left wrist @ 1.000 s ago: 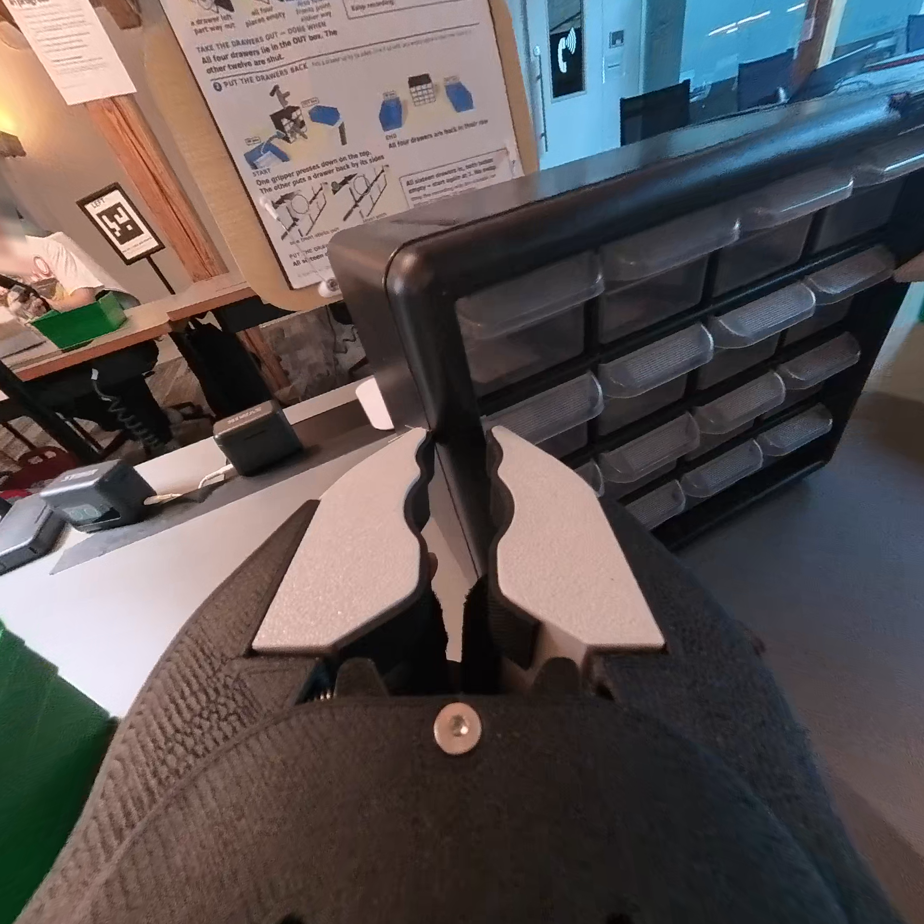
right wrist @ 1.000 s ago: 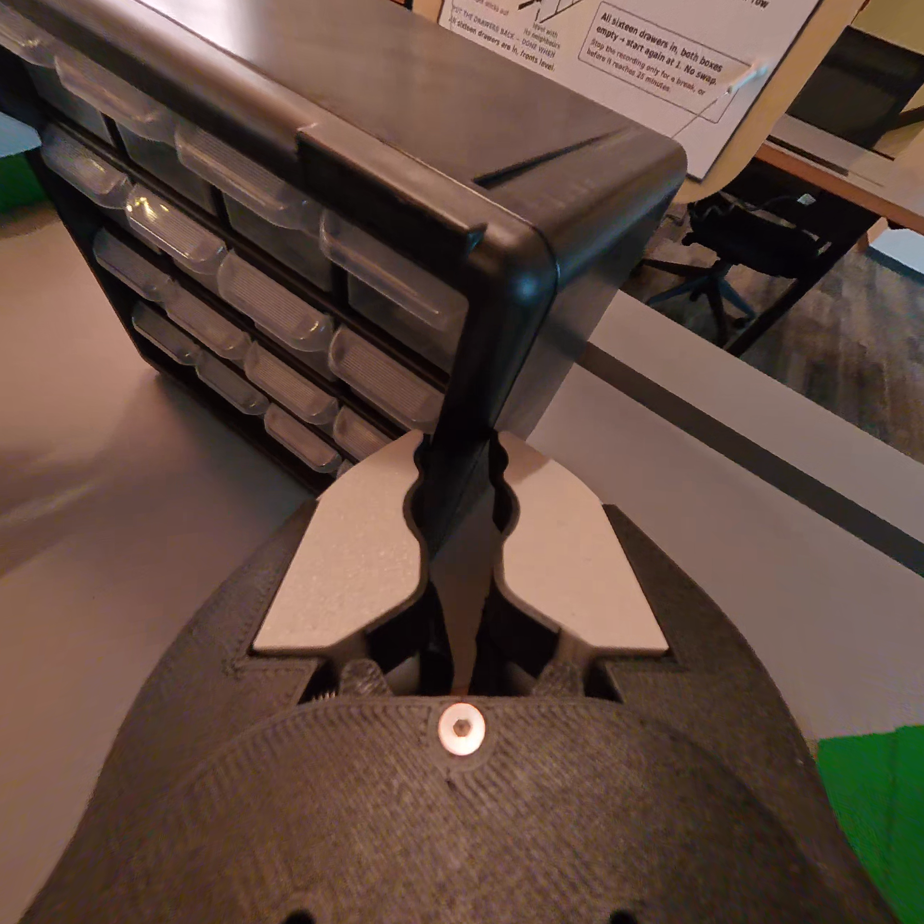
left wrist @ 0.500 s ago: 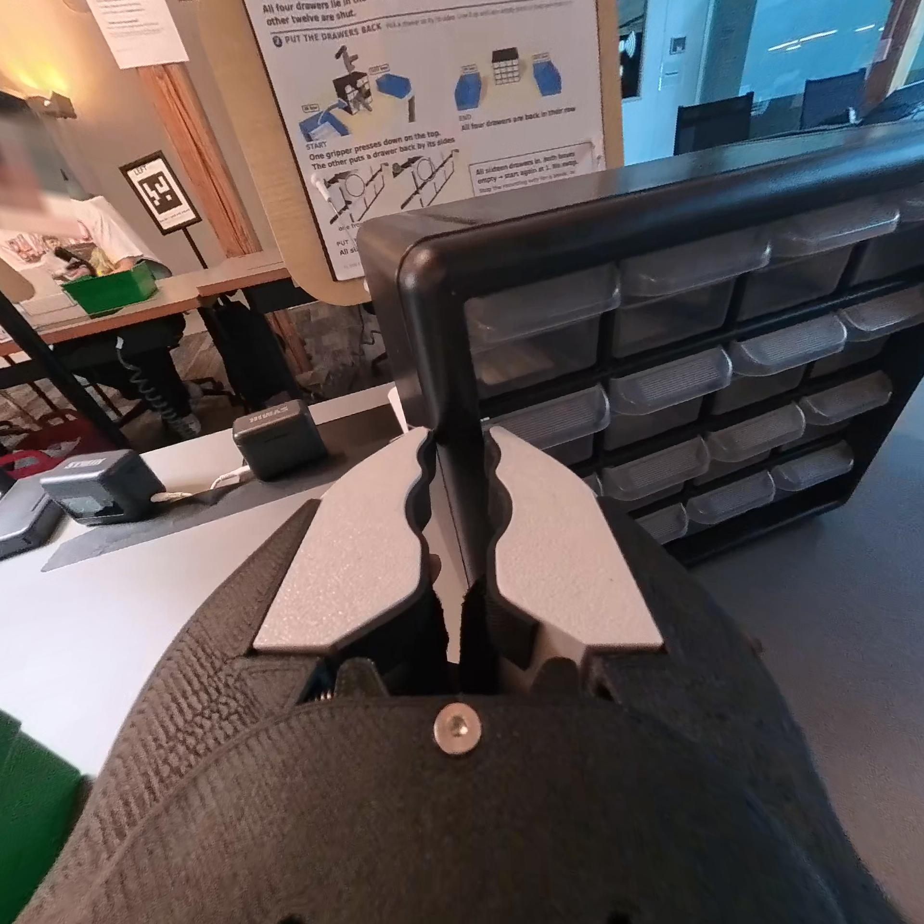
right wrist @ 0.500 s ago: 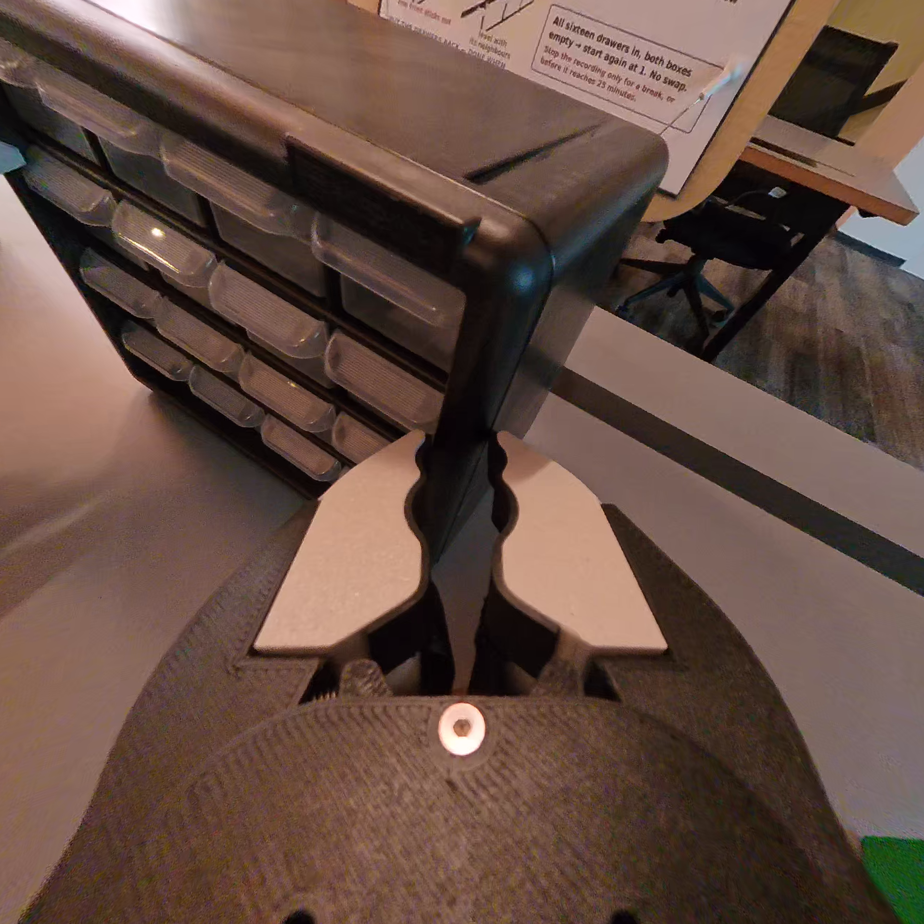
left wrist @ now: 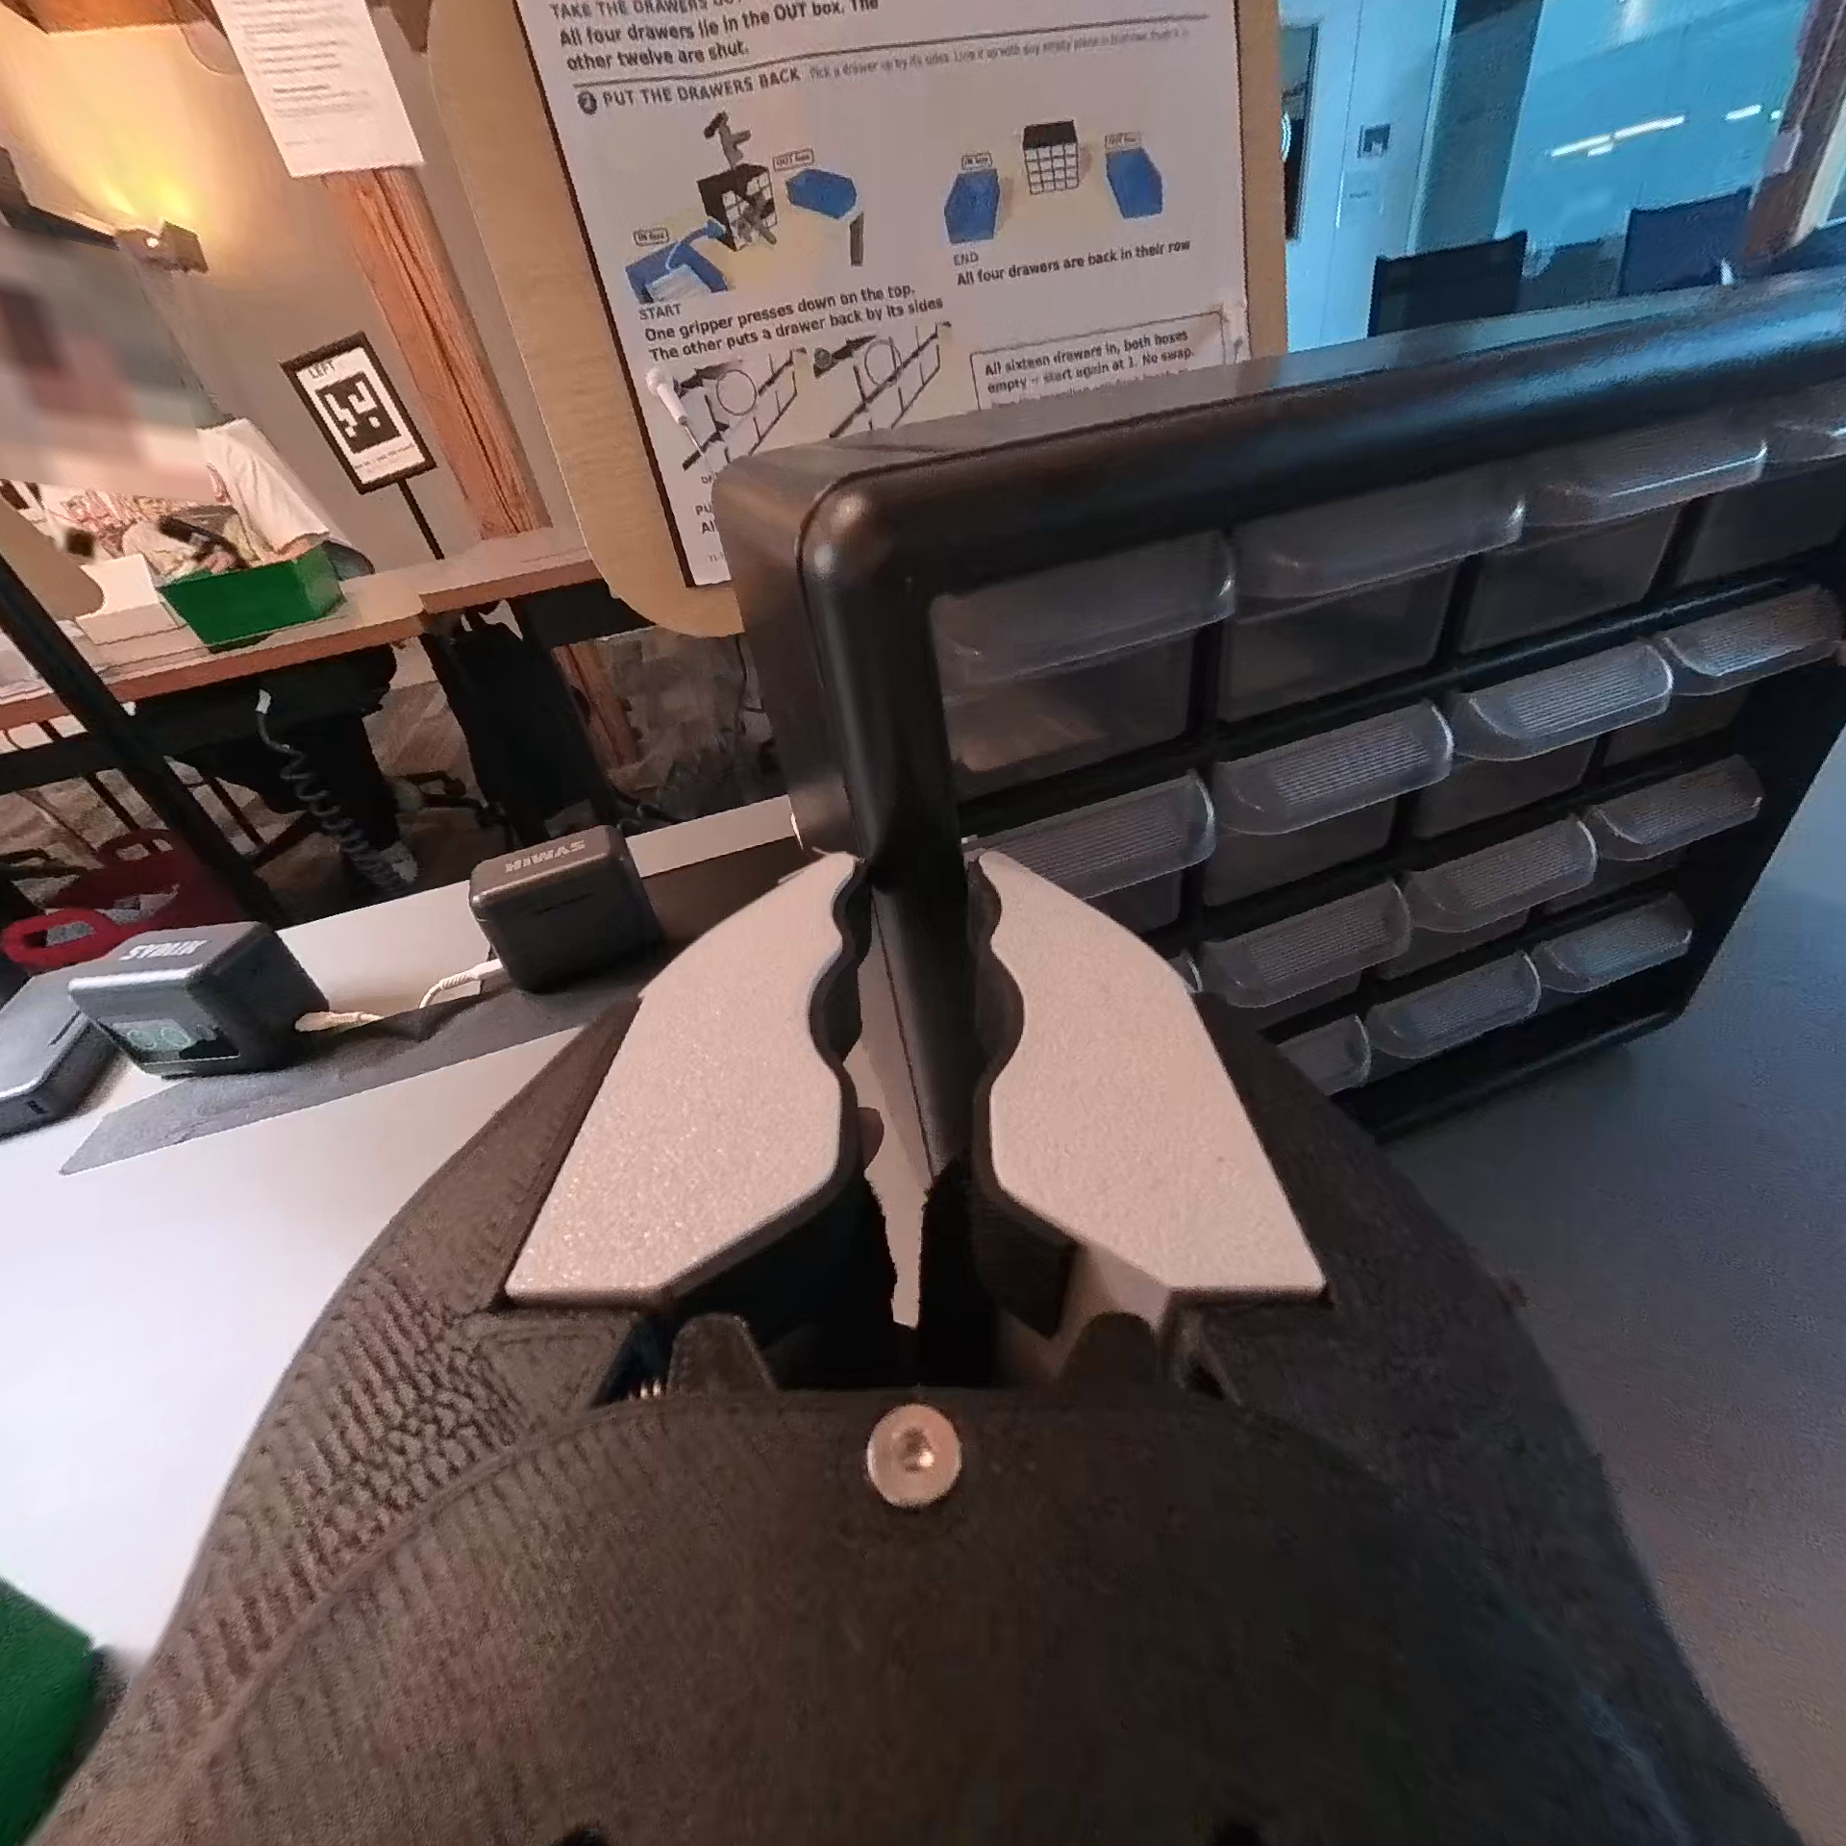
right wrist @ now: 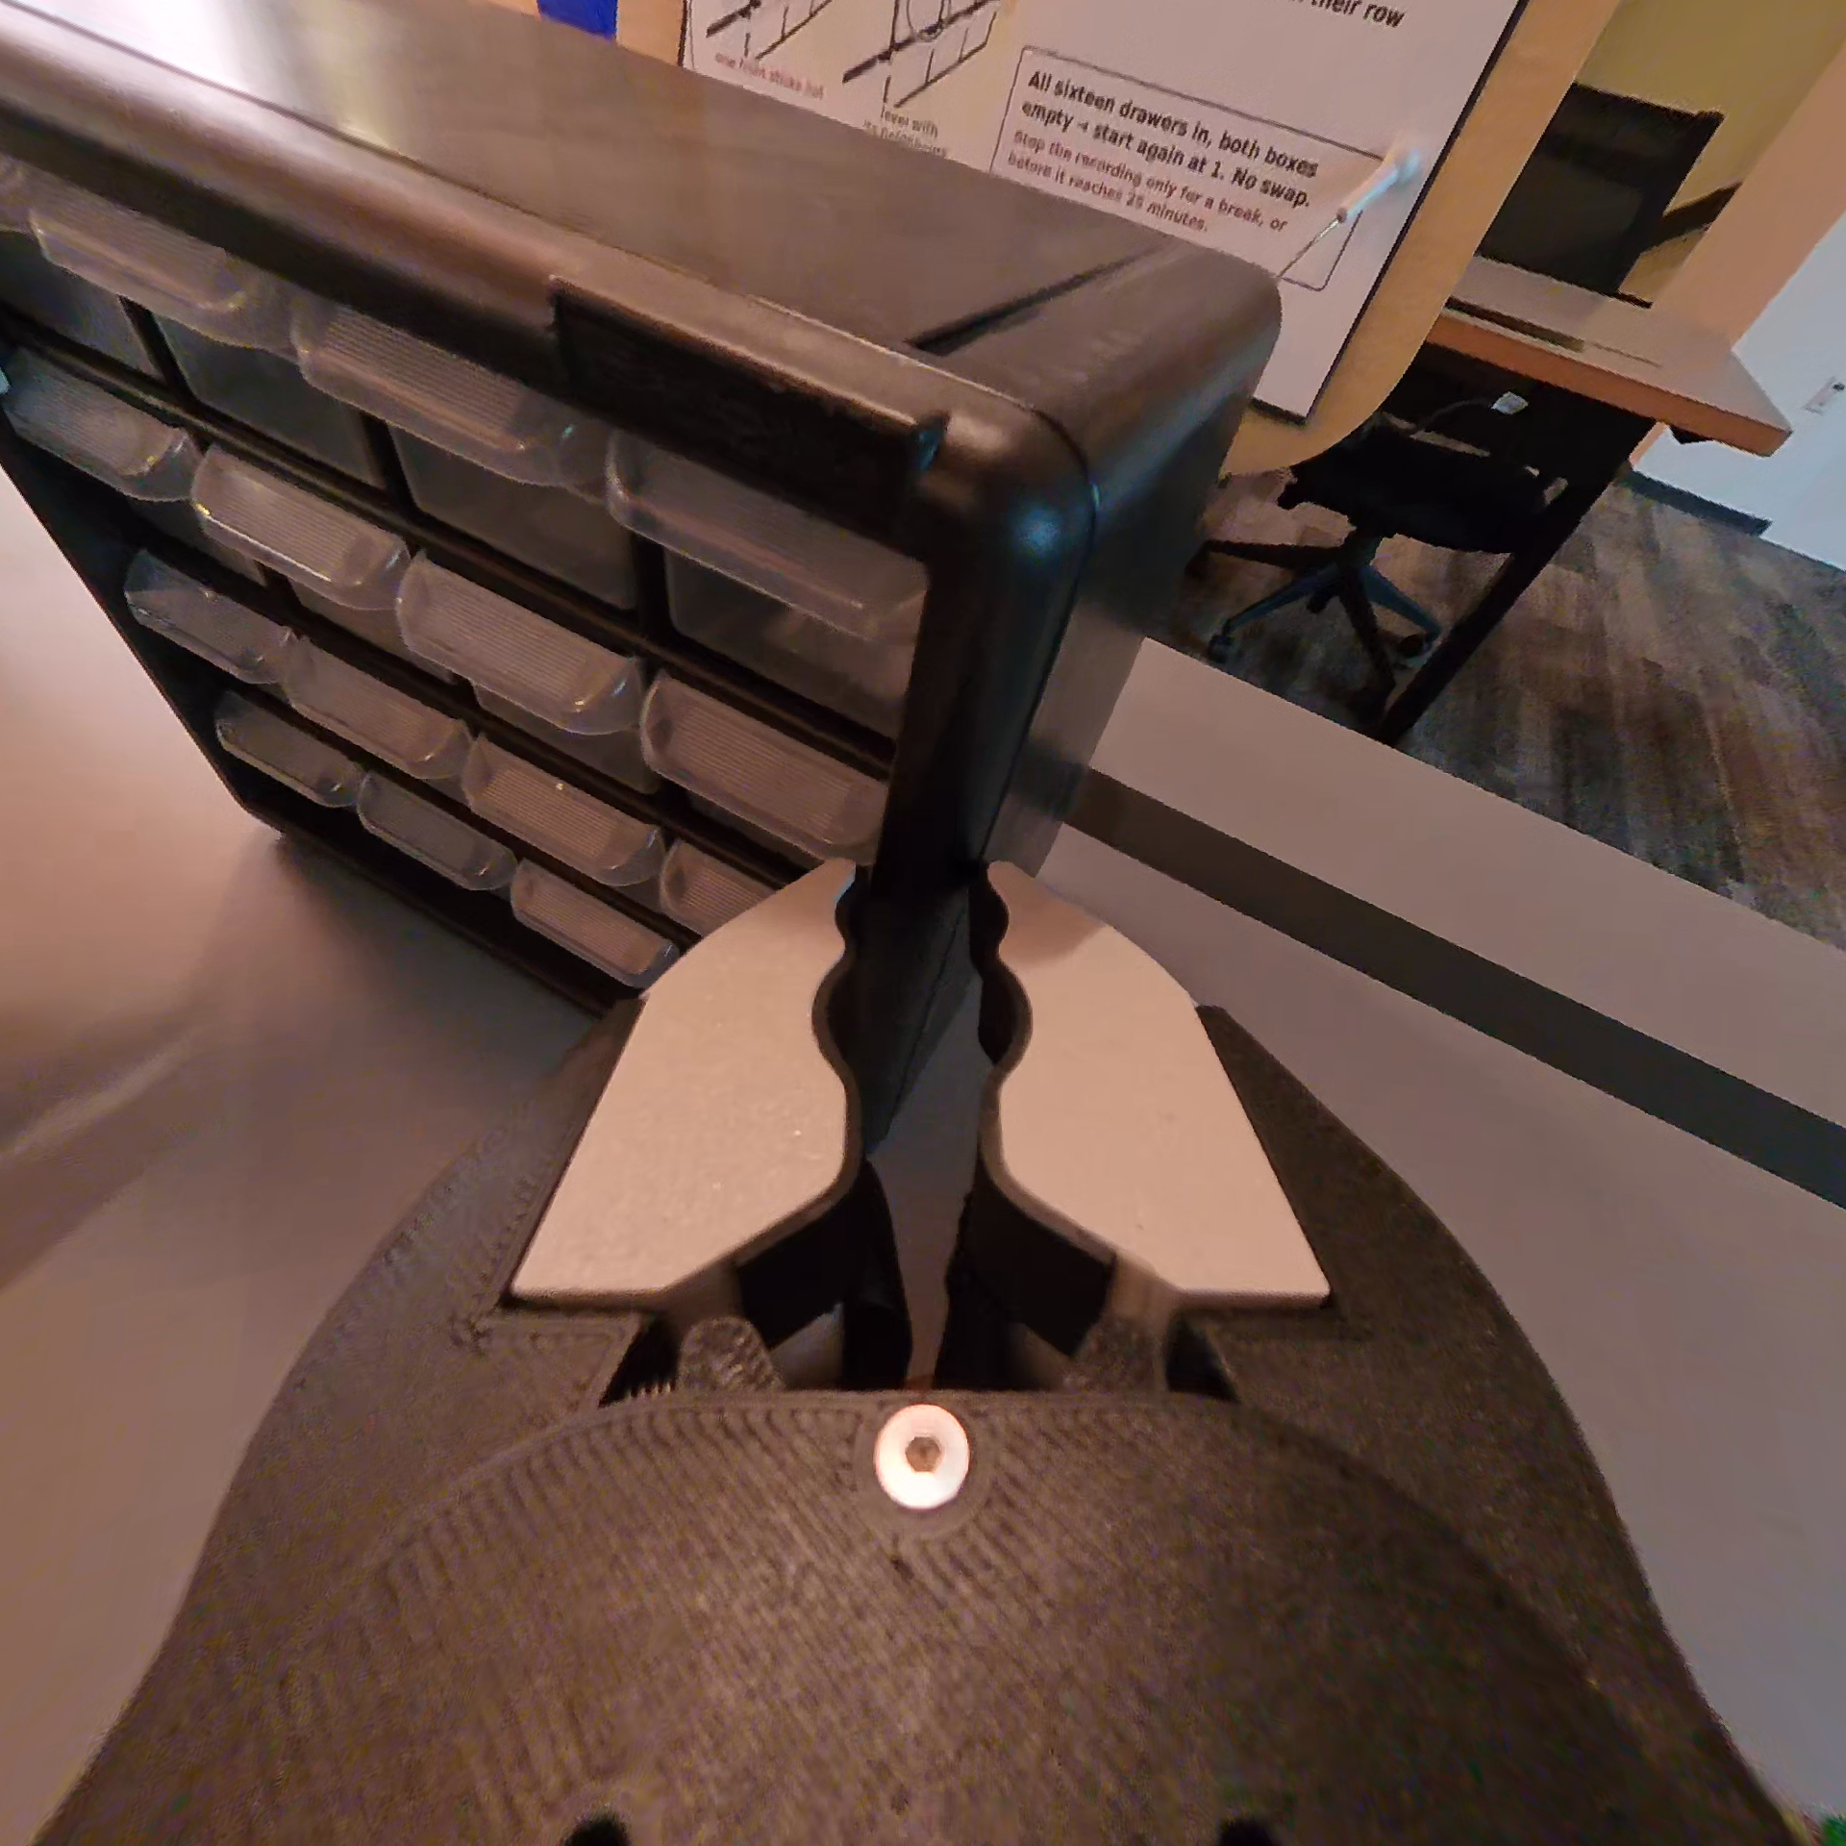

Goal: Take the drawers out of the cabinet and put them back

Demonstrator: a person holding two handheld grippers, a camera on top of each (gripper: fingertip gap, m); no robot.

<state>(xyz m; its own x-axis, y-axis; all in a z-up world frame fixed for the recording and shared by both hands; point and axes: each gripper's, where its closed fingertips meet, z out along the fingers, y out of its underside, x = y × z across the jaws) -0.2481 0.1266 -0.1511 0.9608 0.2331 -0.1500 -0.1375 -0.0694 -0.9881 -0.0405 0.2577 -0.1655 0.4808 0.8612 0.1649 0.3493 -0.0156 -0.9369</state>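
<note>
My left wrist camera looks along my fingers at the cabinet [left wrist: 1299, 699]'s left front edge, very near; my right camera faces its right edge [right wrist: 699, 559]. Both share the drawer front.

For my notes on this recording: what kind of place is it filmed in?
Probably an office-like workroom arranged for recording data. An instruction poster stands behind the black drawer cabinet, a printed marker sign stands farther back, and work tables and an office chair are nearby.

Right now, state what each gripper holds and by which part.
Both hold the black cabinet: the left gripper is shut on its left front edge, the right gripper on its right front edge.
</note>
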